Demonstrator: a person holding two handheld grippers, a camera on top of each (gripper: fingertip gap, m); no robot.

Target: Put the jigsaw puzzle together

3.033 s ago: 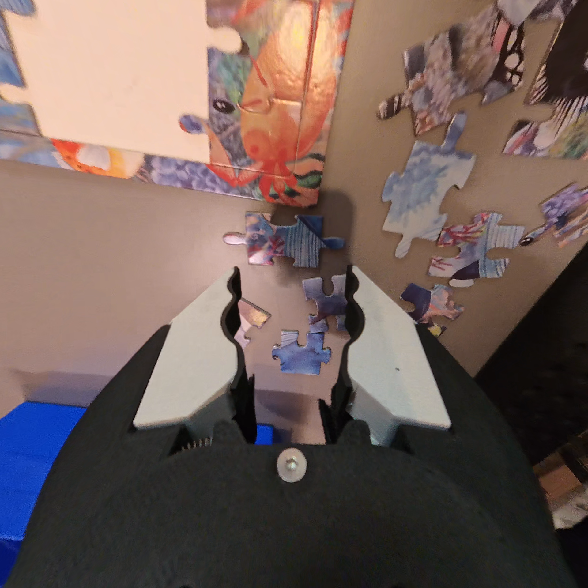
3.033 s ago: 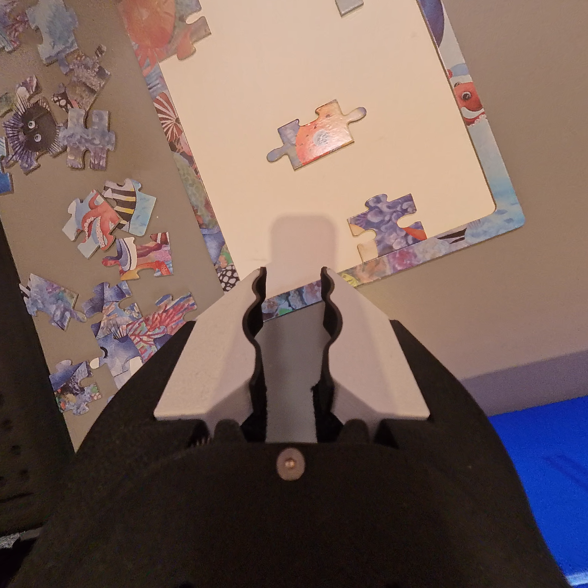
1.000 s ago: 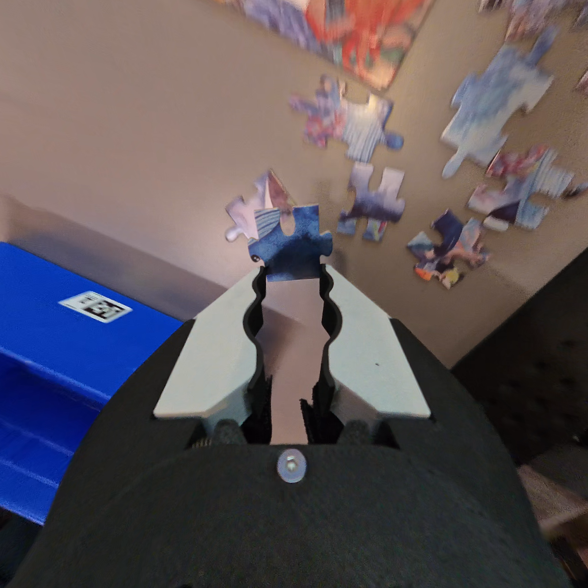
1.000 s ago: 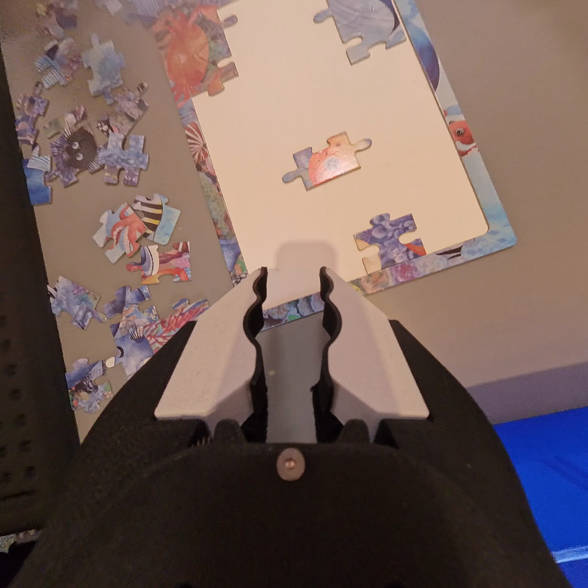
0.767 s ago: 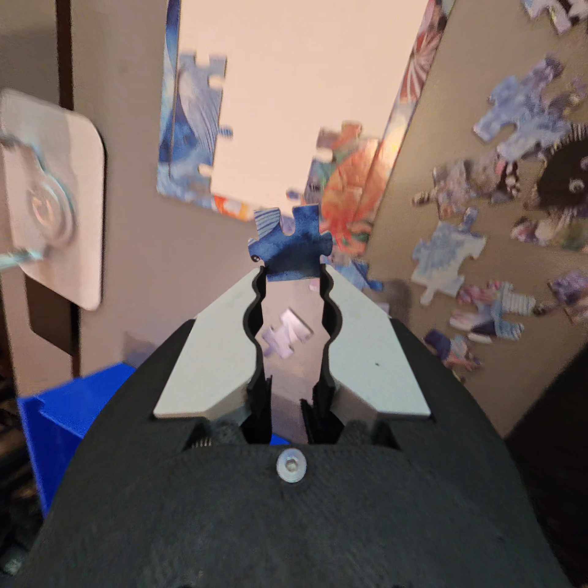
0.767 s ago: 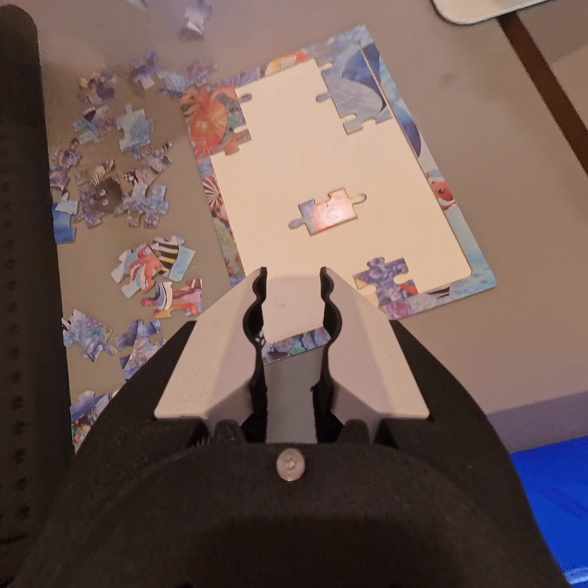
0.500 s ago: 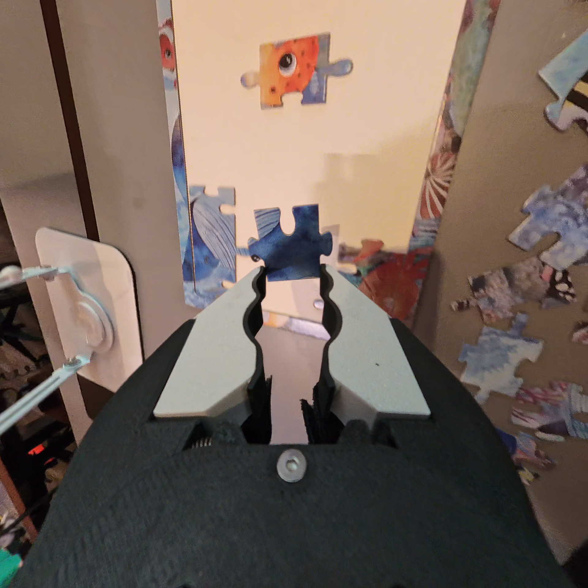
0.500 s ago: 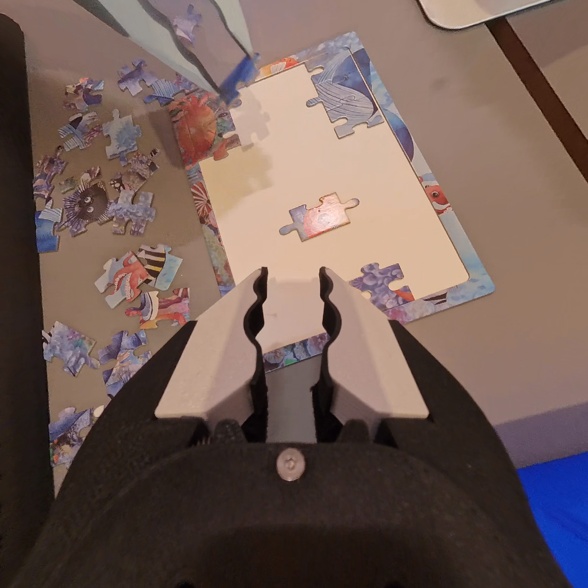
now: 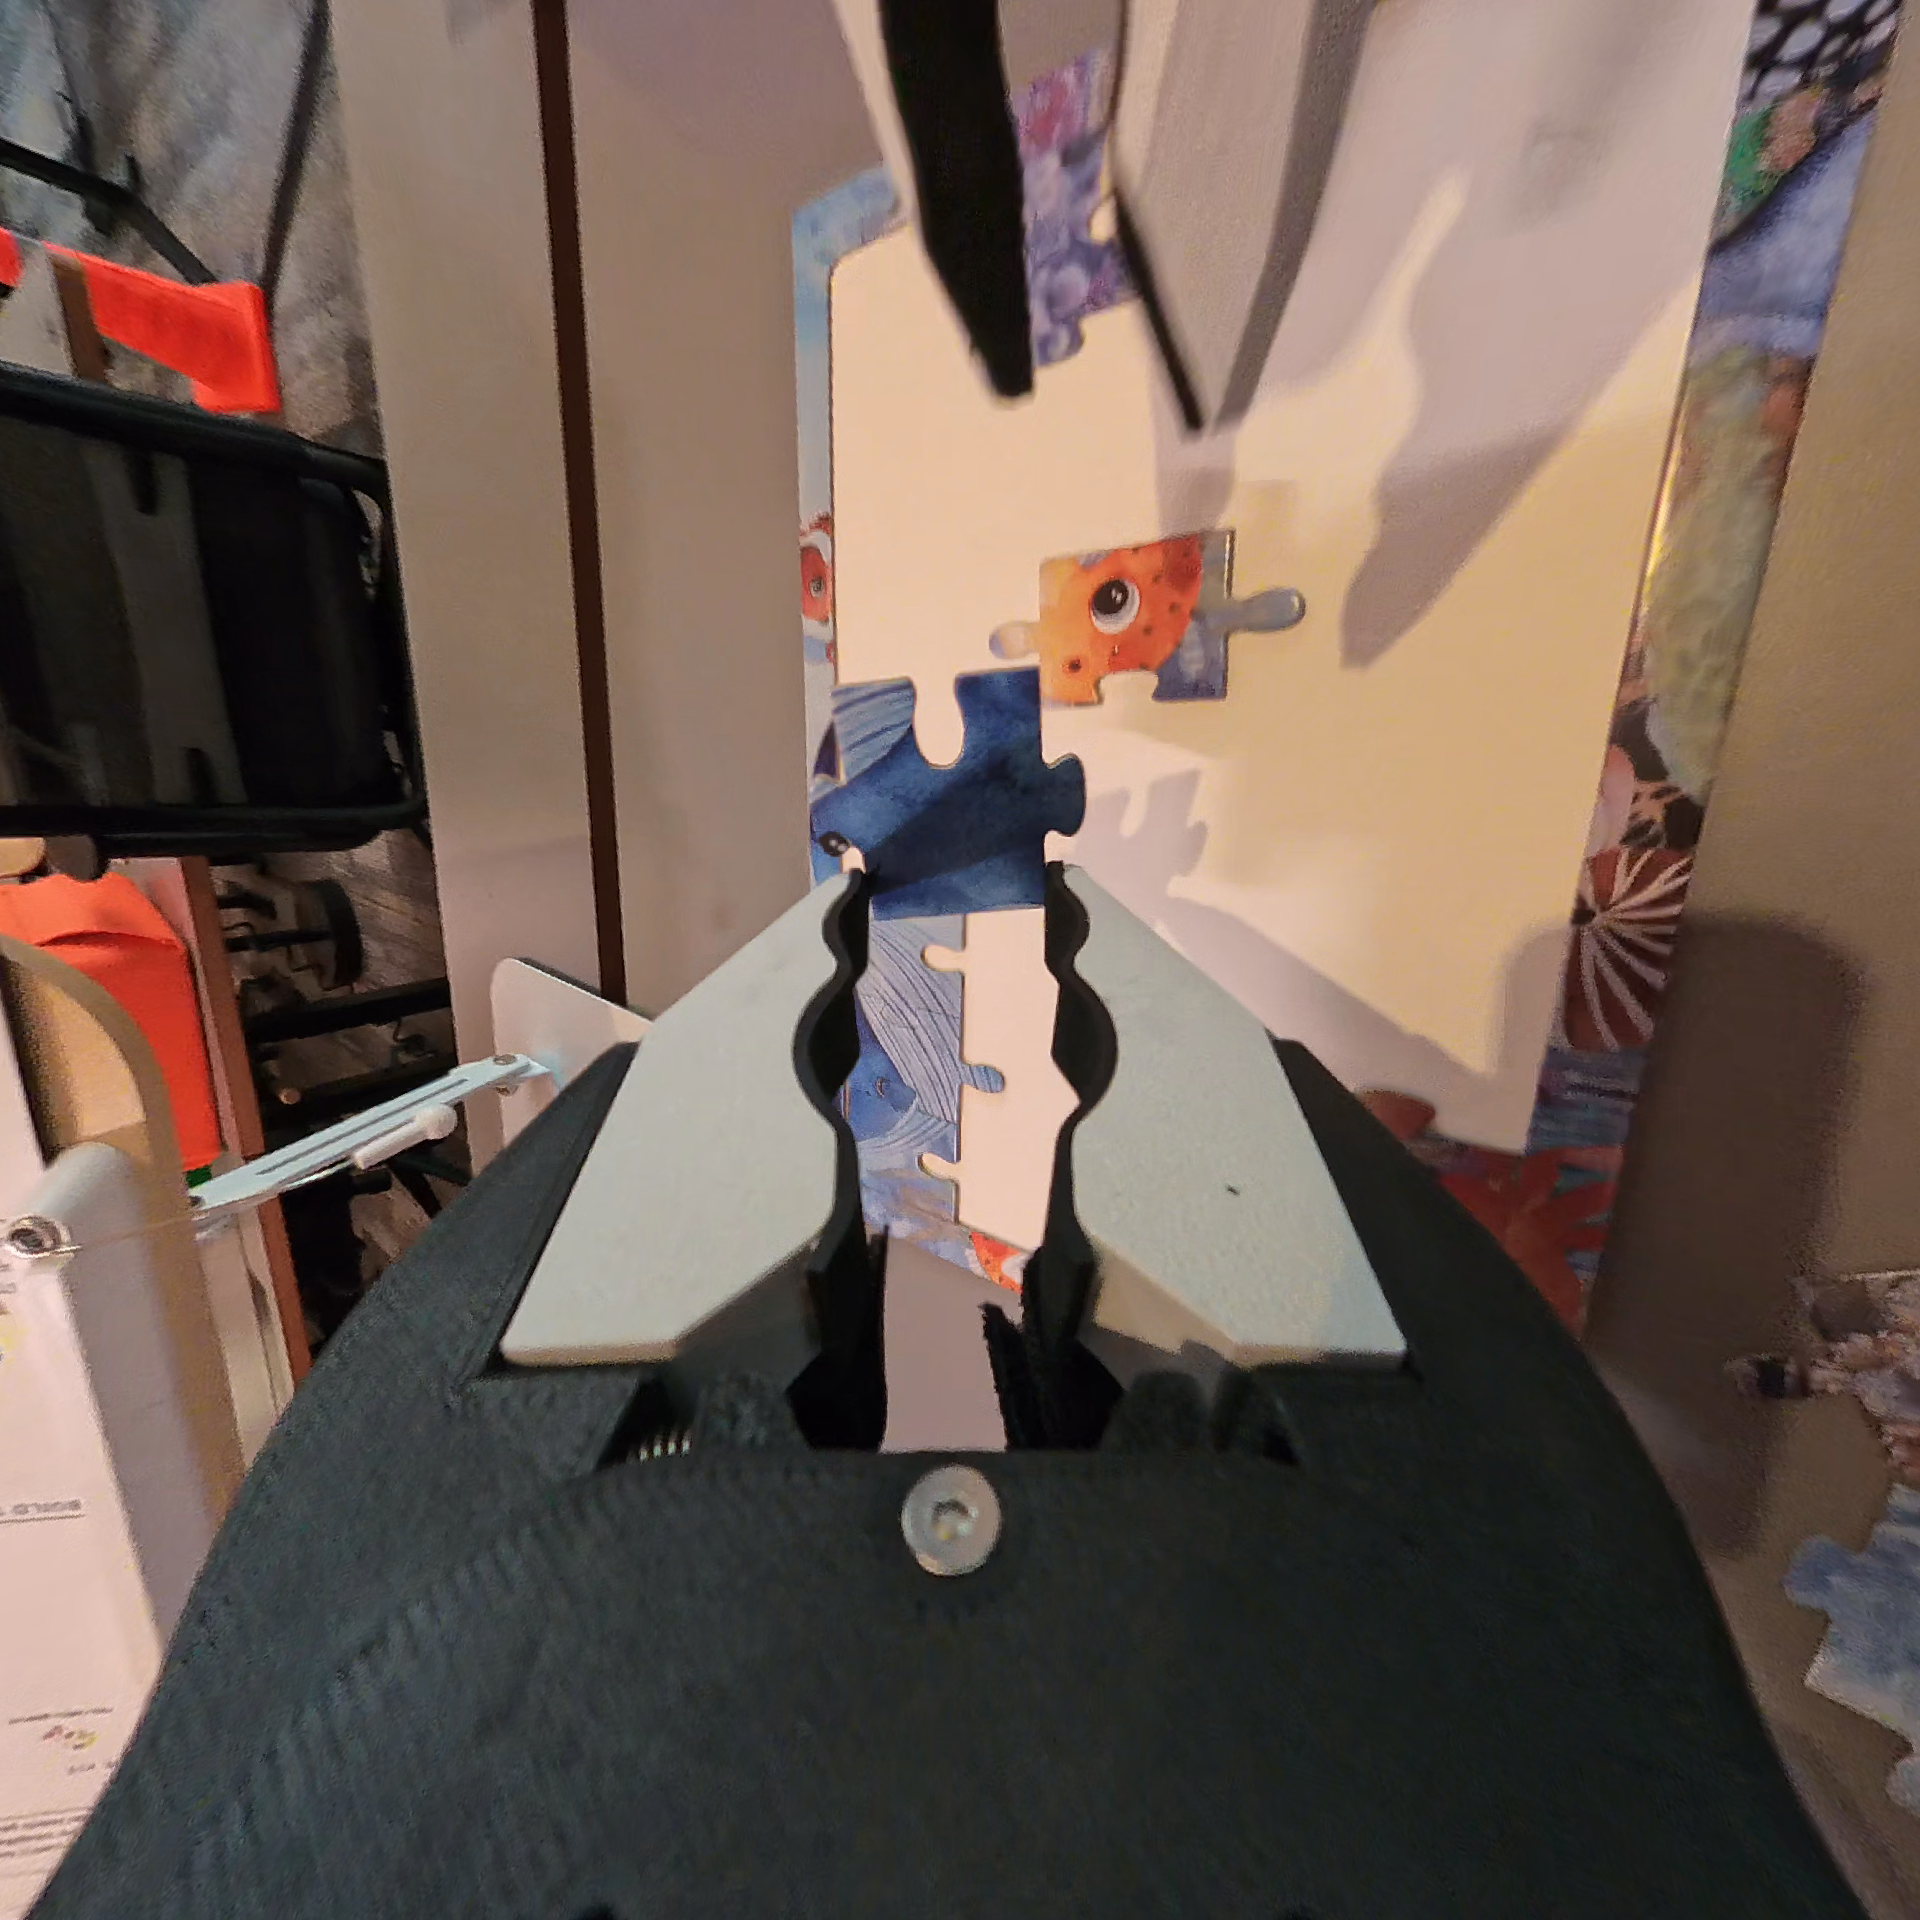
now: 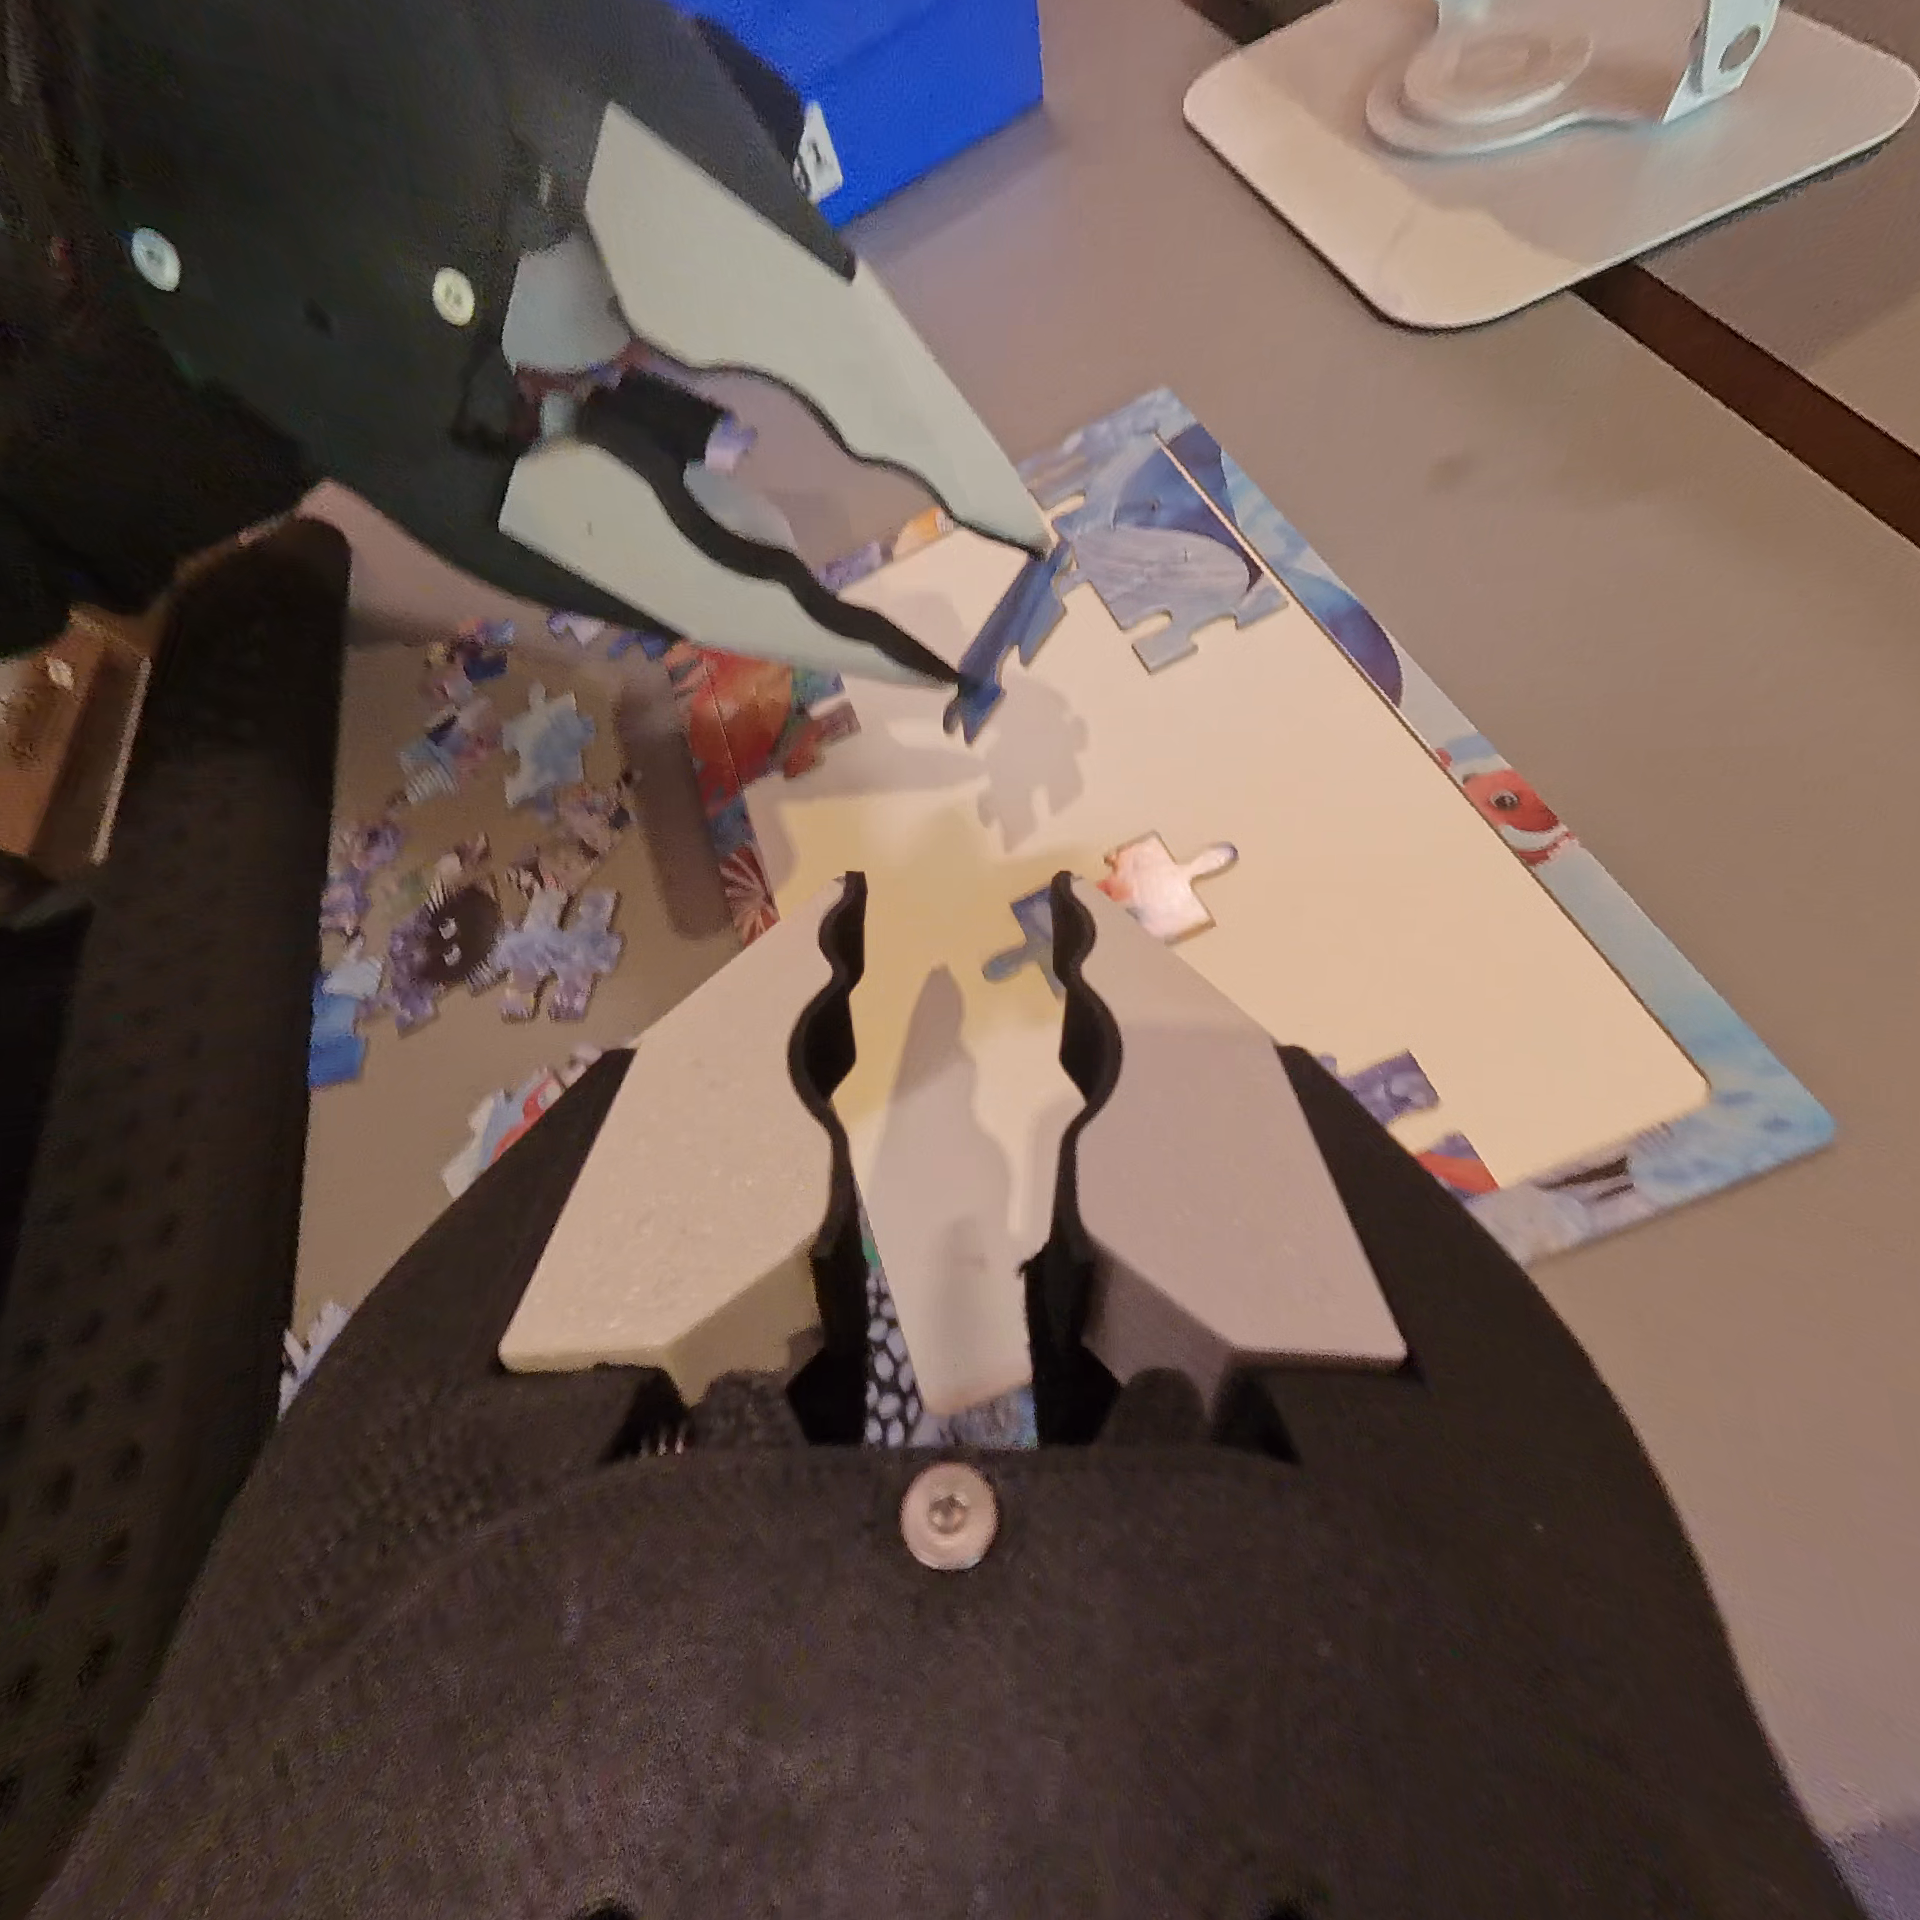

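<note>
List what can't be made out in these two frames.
- Left wrist view: the lower edge of the blue piece sits behind the left gripper fingertips.
- Right wrist view: the orange fish piece is washed out by glare and partly behind the right gripper.
- Right wrist view: the loose pieces are blurred; their pictures are unreadable.

Setting: a workroom or lab-like space, not clearly a home. Grey table (image 10: 1507, 540) with dark wood edge; suction-cup mount on a metal plate (image 10: 1538, 135) at its far end; blue bin (image 10: 914, 94). Beyond the table: black equipment rack (image 9: 187, 623), orange-tagged items (image 9: 182, 332), cardboard box (image 9: 73, 1049), loose cabling.
</note>
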